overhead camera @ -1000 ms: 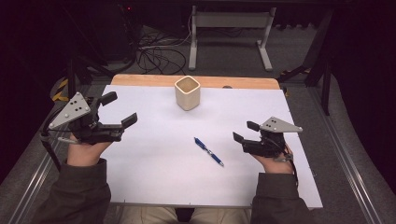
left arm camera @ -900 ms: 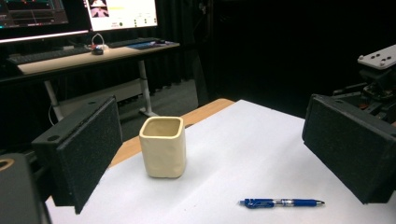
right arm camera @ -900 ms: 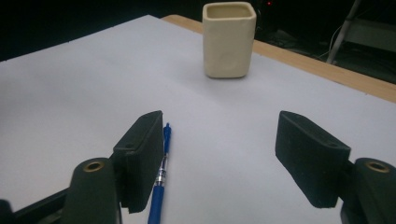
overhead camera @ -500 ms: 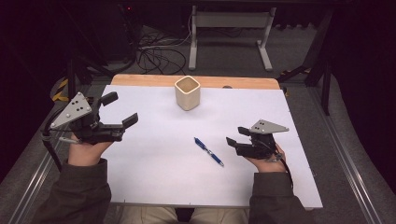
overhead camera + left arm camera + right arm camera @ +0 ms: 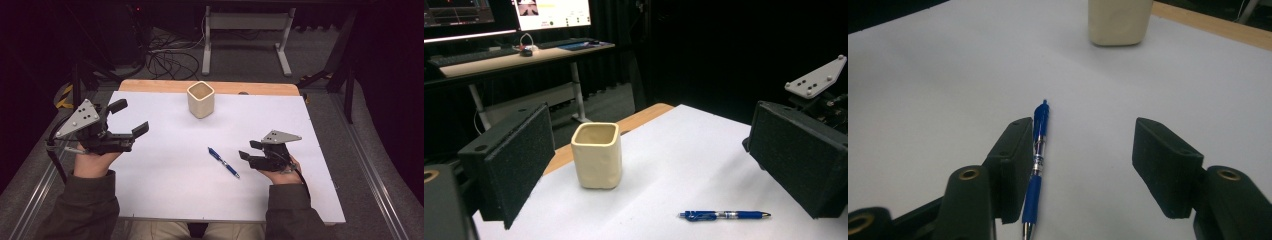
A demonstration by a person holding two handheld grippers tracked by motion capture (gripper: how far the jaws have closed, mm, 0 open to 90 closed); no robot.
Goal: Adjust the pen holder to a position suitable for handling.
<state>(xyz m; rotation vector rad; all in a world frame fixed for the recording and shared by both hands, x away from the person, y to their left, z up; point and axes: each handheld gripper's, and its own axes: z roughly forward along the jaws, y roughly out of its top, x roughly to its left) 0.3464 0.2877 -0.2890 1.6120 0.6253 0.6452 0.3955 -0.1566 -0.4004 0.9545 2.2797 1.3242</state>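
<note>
Blue pen [image 5: 223,162] lies on the white sheet [image 5: 165,175] between your right gripper's [image 5: 246,150] jaws, which have just been closing without touching it; your left gripper [image 5: 131,118] is spread wide, well apart

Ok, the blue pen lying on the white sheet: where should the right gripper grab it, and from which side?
Probably mid-barrel, coming straight down. The blue pen lies flat on the white sheet, so only its long sides are free. The right gripper, its jaws just closing and still apart, already has it beside one of the fingers; centre it first.
</note>
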